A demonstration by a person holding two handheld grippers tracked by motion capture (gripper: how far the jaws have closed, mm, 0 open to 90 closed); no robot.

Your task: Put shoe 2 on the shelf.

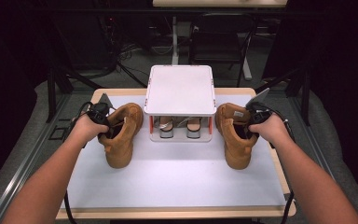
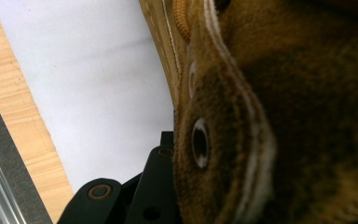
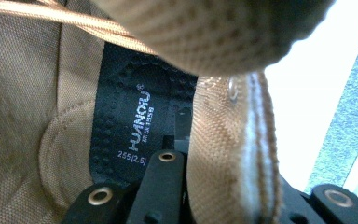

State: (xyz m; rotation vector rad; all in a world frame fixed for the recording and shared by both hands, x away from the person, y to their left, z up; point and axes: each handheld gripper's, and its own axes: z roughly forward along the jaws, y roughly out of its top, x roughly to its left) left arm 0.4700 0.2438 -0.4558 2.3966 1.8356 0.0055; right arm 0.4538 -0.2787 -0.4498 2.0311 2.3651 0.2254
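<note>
While gripping boots: both hands outstretched.

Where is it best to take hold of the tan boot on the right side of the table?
Grip the right boot at its collar wall, from above and outside. The shaft stands open upward, so one jaw fits inside, as the right claw does now.

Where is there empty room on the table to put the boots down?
The white mat is bare between the left boot and the right boot, in front of the white rack. It is crowded beside the rack, where each claw grips a boot collar.
</note>
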